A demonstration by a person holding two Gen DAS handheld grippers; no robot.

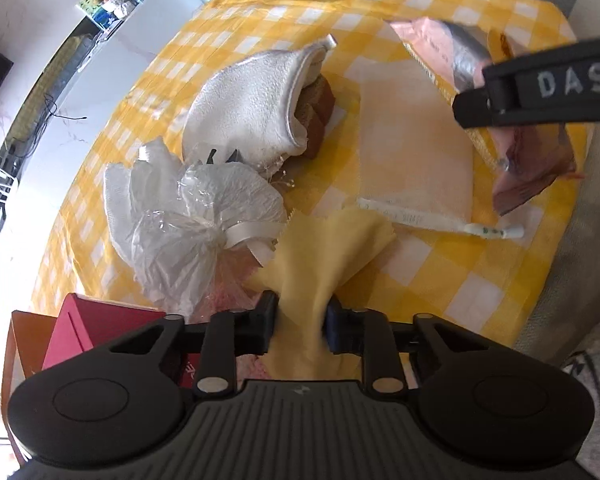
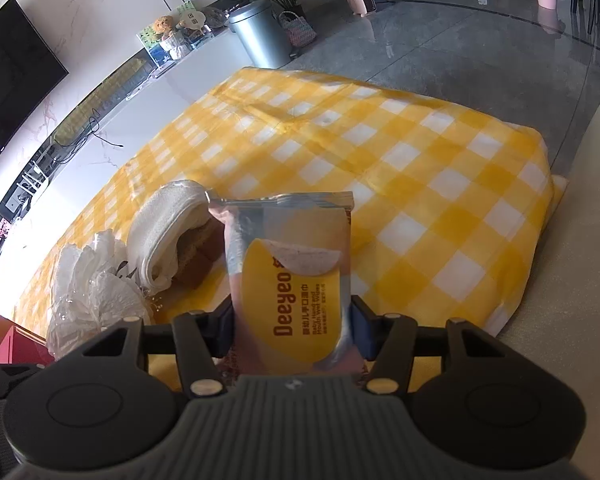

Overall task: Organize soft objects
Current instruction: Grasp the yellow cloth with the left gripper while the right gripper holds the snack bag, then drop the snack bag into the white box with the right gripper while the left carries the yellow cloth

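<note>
Over the yellow-checked tabletop (image 2: 440, 184) the left tool (image 1: 302, 322) is pinched on a yellow cloth (image 1: 320, 256) — its far edge lying beside a crinkled white bag (image 1: 192, 216). Right tool (image 2: 292, 330) clamps a wet-wipes pack (image 2: 292, 280) upright above the tabletop.

- Table under a yellow-and-white checked cloth (image 1: 440, 264).
- On it: white terry slipper (image 1: 248, 108), crinkled clear plastic bundle (image 1: 188, 224), pale folded towel (image 1: 416, 140), slim white tube (image 1: 440, 220).
</note>
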